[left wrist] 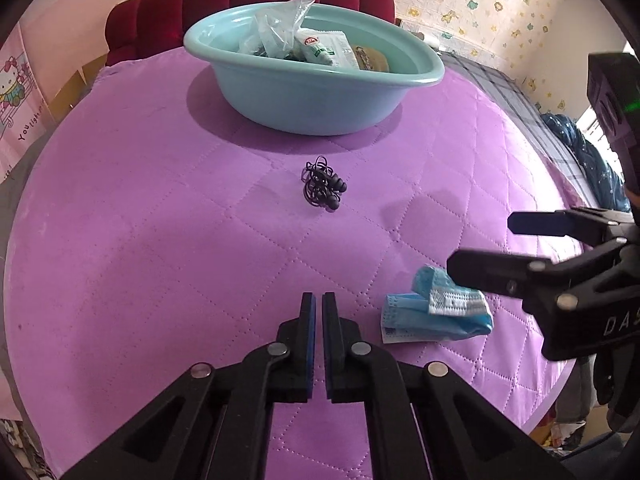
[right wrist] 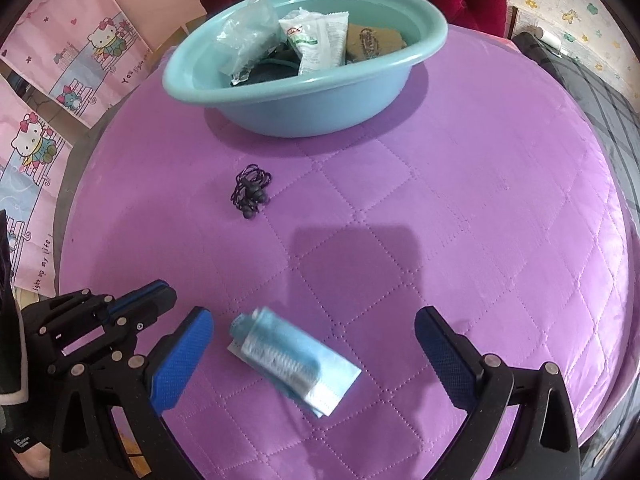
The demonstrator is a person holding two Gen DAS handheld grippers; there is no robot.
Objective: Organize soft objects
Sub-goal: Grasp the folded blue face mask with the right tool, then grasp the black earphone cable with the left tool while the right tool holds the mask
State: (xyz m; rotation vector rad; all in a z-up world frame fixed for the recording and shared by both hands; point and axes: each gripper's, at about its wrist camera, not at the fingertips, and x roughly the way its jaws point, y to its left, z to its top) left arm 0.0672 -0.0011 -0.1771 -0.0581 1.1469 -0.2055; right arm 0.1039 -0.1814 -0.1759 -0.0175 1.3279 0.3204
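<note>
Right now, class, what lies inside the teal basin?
Inside the basin: a clear plastic bag, a white-green packet, a brown packet. Dark items beneath are mostly covered.

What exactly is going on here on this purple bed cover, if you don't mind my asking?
A person with a gripper in each hand is sorting soft things into the teal basin, which already holds a plastic bag and some packets. The right gripper is open, its fingers on either side of a folded blue face mask without touching it. The left gripper is shut and holds nothing. A tangle of black earphones lies loose in front of the basin.
</note>
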